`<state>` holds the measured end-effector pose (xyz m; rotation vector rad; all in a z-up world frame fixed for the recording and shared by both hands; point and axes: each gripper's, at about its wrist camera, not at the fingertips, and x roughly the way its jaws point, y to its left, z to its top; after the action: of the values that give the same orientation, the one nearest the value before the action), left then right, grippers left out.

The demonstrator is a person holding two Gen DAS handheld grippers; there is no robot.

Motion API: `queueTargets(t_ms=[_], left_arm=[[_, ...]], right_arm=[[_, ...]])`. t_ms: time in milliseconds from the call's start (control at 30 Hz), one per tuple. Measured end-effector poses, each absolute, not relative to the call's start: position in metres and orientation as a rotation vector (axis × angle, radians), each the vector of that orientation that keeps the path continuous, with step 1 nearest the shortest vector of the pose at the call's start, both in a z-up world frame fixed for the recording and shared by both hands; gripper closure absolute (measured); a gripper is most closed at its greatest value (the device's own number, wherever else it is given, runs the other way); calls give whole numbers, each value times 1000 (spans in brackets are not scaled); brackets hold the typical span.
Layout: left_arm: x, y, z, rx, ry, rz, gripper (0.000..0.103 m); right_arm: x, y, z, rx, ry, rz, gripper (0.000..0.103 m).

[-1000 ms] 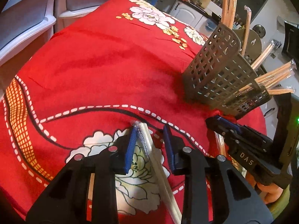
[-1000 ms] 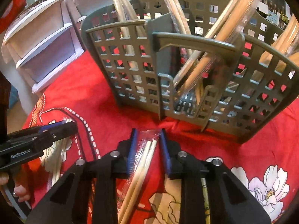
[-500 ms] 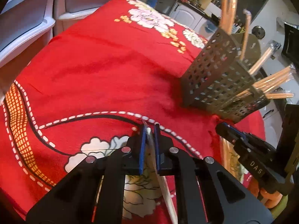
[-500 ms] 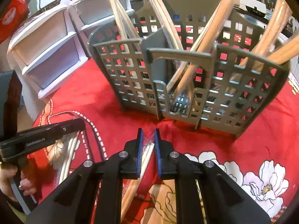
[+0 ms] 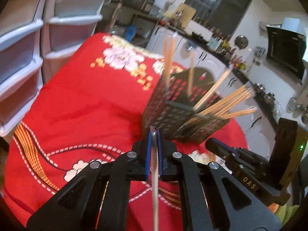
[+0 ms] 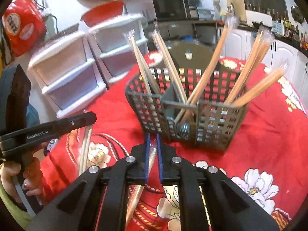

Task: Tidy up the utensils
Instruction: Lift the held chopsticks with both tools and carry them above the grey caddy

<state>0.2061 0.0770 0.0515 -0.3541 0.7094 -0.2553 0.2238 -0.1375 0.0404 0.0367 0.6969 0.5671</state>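
Plastic drawer units [image 6: 75, 80] beside red floral cloth [image 5: 92, 104]; kitchen cabinets behind. Grey basket [image 6: 184, 119] ahead, bristling with sticks. Left gripper [image 5: 153, 134] and right gripper [image 6: 152, 138] each clamped on wrapped chopsticks [image 5: 155, 182].

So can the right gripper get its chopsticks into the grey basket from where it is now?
Probably yes: the right gripper, shut on a wrapped pair, faces the grey basket with only red cloth between; its top is open.

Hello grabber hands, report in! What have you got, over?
Left gripper shut on wrapped chopsticks. Right gripper shut on another wrapped pair. Grey basket straight ahead on the red cloth, chopsticks already inside. Nothing blocking.
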Motion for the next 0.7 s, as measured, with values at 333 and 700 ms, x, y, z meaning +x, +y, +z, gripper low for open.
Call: queueTargets(t_ms=[333,700], left_arm=[[201,61,101,-332,603,-307,102],[203,46,131,-311,543,-358,102]], right_arm=[[204,-159,92,66,557,590,97],[197,-185,138,75,420,567,98]])
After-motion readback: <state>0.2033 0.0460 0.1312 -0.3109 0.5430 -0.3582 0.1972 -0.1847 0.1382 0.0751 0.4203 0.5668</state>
